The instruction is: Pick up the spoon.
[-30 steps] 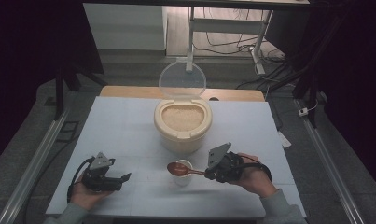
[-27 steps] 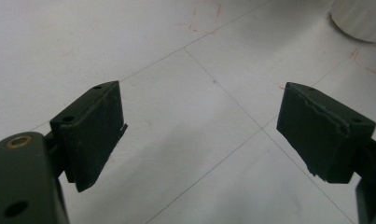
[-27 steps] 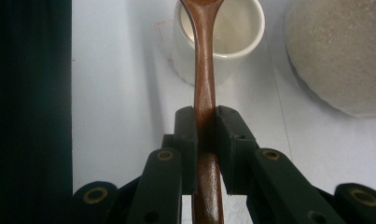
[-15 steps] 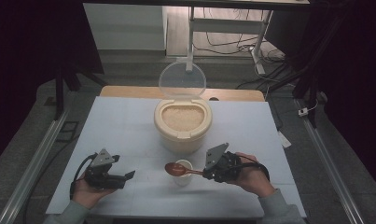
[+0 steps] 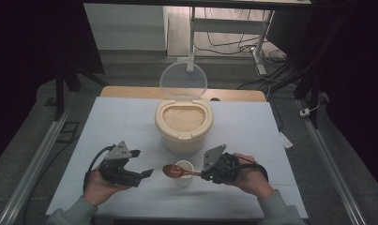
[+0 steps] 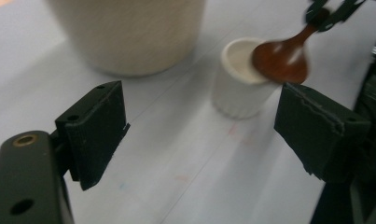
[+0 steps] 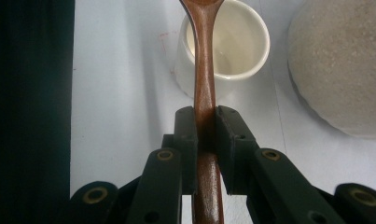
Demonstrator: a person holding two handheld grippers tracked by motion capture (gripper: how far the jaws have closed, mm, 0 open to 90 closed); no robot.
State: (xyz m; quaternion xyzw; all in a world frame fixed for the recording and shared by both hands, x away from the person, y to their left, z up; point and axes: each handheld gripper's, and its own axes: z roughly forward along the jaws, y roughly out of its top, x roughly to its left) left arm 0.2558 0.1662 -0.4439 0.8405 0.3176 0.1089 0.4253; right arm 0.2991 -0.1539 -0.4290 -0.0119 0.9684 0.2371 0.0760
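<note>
Your right hand (image 5: 250,176) lay low near the table's front edge, its right gripper (image 5: 206,174) pointing leftward with jaws clamped on the handle of the wooden spoon (image 5: 176,171), whose bowl sat over the small white cup (image 5: 184,167). Your left hand (image 5: 98,186) rested beside it, the left gripper (image 5: 144,164) angled toward the cup, jaws wide apart around nothing. The rice container (image 5: 183,123) stood just behind.

Brown wooden spoon (image 5: 176,171), level, bowl over rim of small white cup (image 5: 183,168) near table's front edge. Behind it, open cream rice container (image 5: 183,123), mid-table.
</note>
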